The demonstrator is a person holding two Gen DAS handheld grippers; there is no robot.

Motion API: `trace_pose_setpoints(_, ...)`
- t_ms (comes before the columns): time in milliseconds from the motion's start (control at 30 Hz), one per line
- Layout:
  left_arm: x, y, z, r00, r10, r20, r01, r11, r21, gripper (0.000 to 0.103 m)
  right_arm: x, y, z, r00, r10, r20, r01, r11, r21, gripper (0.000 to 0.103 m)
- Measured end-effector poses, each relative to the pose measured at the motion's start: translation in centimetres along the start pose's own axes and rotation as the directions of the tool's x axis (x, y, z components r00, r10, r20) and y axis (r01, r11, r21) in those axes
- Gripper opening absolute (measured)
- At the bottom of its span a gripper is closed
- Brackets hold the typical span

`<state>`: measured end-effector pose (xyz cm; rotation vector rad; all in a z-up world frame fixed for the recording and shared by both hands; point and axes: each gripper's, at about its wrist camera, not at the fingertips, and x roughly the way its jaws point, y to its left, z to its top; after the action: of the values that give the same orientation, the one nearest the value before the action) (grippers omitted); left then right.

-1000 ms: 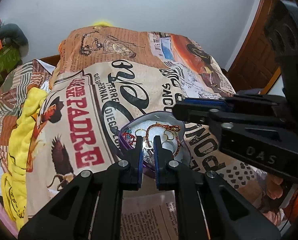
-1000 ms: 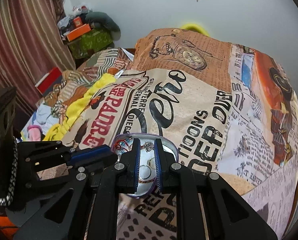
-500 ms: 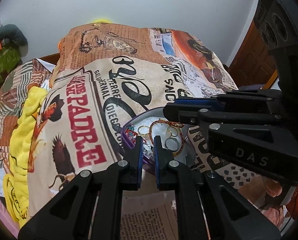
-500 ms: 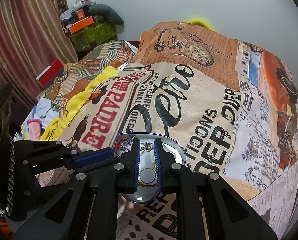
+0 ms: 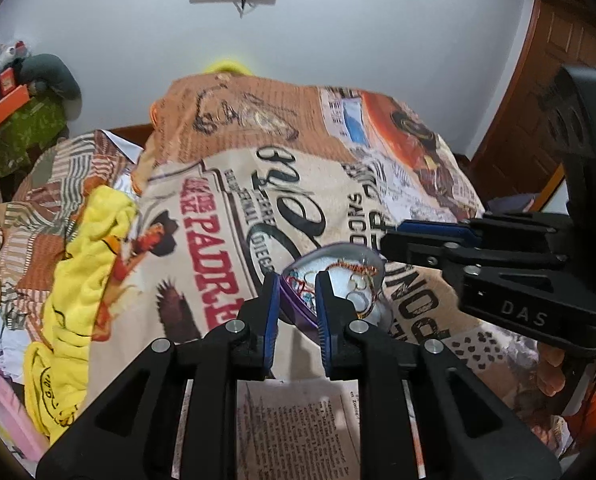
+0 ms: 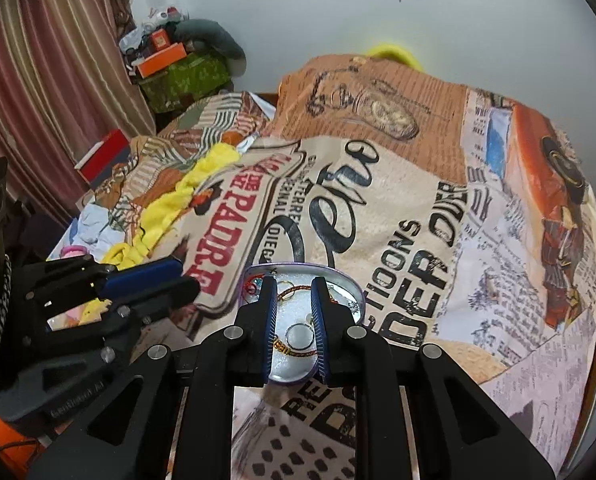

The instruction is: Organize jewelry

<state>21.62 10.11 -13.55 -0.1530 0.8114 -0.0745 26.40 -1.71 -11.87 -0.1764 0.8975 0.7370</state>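
Two grippers hang over one shallow, purple-rimmed heart-shaped tray (image 6: 298,376) of jewelry that sits on the newspaper-print bedspread (image 6: 397,216). The left gripper (image 5: 296,280) has just been easing its jaws apart; the tray's near purple rim shows in the gap between its blue pads, but whether they press on it I cannot tell. The right gripper (image 6: 294,284) has its jaws parted only narrowly and grasps nothing; through the gap show a round pale-faced ring (image 6: 298,336) and a gold chain (image 6: 294,292) lying on the tray's white lining.

Done well, I judge the step calls for singling out one piece: come down with the narrow jaws straddling only that ring or chain, and close low, at the lining, so the fine metal does not slip out. The red-and-gold braided thread bracelet (image 5: 351,270) lies draped among several gold hoops (image 5: 355,286), so a careless lift could drag neighbours along. The soft bed may let the tray tip under pressure.

Around it lie a crumpled yellow cloth (image 5: 82,264), a striped patchwork blanket (image 5: 38,208) and a printed paper sheet (image 5: 298,432) under the left gripper. Each gripper crowds the other's approach from the side.
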Motion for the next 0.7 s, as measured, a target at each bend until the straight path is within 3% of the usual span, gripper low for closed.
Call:
trace_pose_setpoints(267, -6.1, -1.1, 1.1, 0.991, 0.022, 0.13, -0.021, 1.0, -0.006, 0.018, -6.6, 1.1, -0.2, 0.988, -0.038, 0.153, 0.038, 0.999, 0.003, 0.015)
trace_pose_setpoints(400, -9.9, -2.1, 1.4, 0.976, 0.022, 0.218, -0.022, 1.0, -0.006, 0.026, -10.7, 1.7, -0.7, 0.968, -0.056, 0.246, 0.053, 0.998, 0.016, 0.015)
trace_pose_setpoints(500, -13.3, -3.2, 1.4, 0.954, 0.022, 0.298, -0.022, 1.0, -0.001, 0.028, -14.2, 2.4, -1.3, 0.938, -0.079, 0.338, 0.076, 0.997, 0.02, 0.015)
trace_pose_setpoints(567, -15.2, -3.9, 1.3, 0.938, 0.024, 0.346, -0.028, 1.0, 0.006, 0.029, -16.9, 3.1, -2.0, 0.906, -0.097, 0.412, 0.096, 0.995, 0.023, 0.016)
trace_pose_setpoints(700, -19.6, -5.5, 0.4, 0.884, 0.05, 0.465, -0.066, 0.998, 0.019, 0.041, -21.1, 4.6, -3.4, 0.837, -0.125, 0.533, 0.13, 0.991, 0.028, 0.016)
